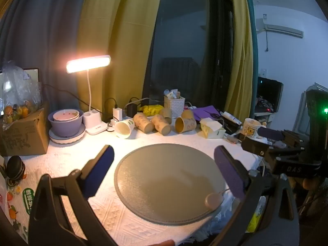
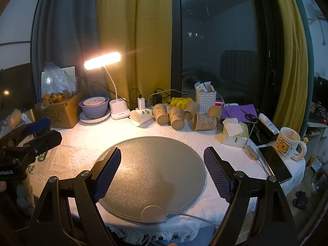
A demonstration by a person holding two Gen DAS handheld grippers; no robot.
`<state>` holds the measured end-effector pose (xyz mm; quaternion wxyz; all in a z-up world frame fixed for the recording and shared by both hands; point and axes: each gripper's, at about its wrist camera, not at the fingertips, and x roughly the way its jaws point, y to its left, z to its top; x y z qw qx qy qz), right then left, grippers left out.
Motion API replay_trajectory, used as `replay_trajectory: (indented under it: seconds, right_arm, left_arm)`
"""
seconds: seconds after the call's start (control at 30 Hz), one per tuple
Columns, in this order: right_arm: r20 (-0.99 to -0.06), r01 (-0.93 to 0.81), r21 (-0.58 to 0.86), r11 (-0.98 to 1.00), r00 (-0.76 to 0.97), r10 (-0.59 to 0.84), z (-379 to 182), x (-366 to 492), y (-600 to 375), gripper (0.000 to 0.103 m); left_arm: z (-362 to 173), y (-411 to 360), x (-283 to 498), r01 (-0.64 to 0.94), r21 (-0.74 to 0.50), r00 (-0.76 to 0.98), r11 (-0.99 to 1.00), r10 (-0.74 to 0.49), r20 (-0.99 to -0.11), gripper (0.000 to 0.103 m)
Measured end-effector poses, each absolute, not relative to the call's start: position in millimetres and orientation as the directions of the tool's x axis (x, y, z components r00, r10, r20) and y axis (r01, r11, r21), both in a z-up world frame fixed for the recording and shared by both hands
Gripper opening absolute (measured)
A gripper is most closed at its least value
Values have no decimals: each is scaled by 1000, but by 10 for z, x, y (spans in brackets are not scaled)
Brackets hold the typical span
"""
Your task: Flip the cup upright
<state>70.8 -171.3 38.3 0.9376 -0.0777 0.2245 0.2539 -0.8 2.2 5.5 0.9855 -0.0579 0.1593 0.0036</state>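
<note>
Several paper cups lie on their sides at the back of the table: a white one (image 1: pixel 124 128) (image 2: pixel 140 117) and brown ones (image 1: pixel 143 122) (image 2: pixel 176 117). My left gripper (image 1: pixel 164 170) is open and empty above the near part of a round grey mat (image 1: pixel 170 176). My right gripper (image 2: pixel 162 172) is open and empty above the same mat (image 2: pixel 151 164). Each gripper shows at the edge of the other's view, the right one (image 1: pixel 272 137) and the left one (image 2: pixel 37 129). Both are well short of the cups.
A lit desk lamp (image 2: pixel 102 60), stacked purple bowls (image 2: pixel 95 106), a cardboard box (image 2: pixel 59 110), a white basket (image 2: pixel 205 100), a tissue box (image 2: pixel 234 133), a cartoon mug (image 2: pixel 289 143) and a phone (image 2: pixel 274 164) ring the mat. A small disc with a cable (image 2: pixel 153 214) rests on the mat's near edge.
</note>
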Motion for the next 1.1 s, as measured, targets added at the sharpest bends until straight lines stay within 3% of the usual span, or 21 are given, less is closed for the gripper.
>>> replay_trajectory:
  seconds: [1.1]
  right_arm:
    - [-456,-512,-34,859,772,442,433,731,-1715,85]
  left_arm:
    - [86,-73,15,-12,-99,949,995,-20,-313,99]
